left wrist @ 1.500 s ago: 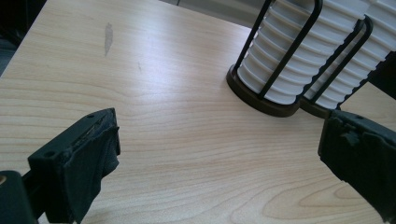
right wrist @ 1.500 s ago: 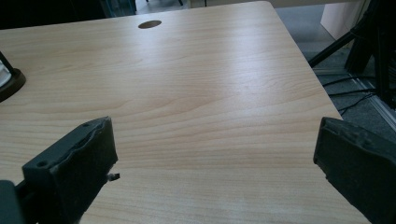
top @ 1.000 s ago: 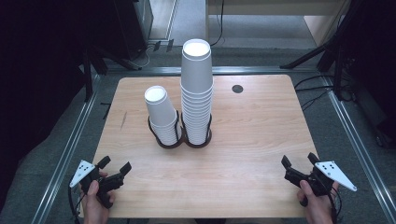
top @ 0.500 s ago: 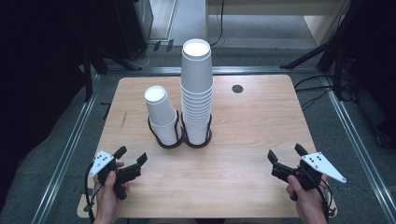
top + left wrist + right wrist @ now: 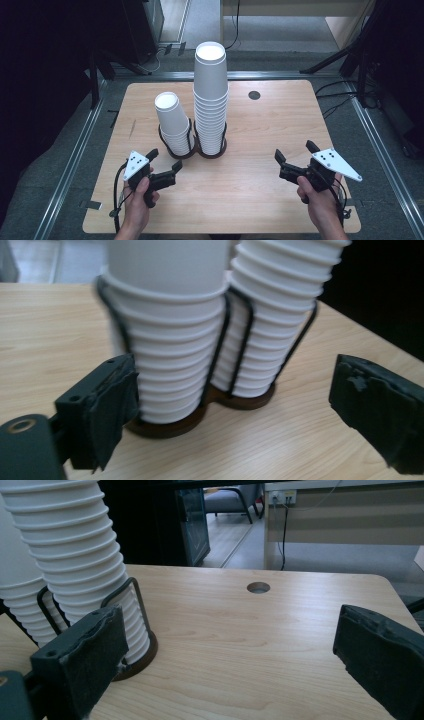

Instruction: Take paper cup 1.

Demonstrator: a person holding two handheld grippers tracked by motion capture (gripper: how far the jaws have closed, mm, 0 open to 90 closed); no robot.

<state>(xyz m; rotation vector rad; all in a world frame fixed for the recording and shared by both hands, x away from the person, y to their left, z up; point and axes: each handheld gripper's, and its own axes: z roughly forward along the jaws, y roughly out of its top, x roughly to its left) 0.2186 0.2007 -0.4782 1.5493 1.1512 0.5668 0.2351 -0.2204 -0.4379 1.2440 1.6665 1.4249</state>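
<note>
Cups aren't touched yet. Left gripper (image 5: pixel 162 161) and right gripper (image 5: pixel 294 154) hang near, jaws just widened, nothing between. Farther back, short stack (image 5: pixel 173 125) and tall stack (image 5: pixel 211 95) sit mid-counter (image 5: pixel 280 120). Probably next: left closes in on the short stack.

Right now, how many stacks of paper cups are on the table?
2. The short stack stands in the left ring of the wire holder, nearer the left gripper. The tall stack stands in the right ring, touching it. Single cups cannot be counted exactly.
</note>
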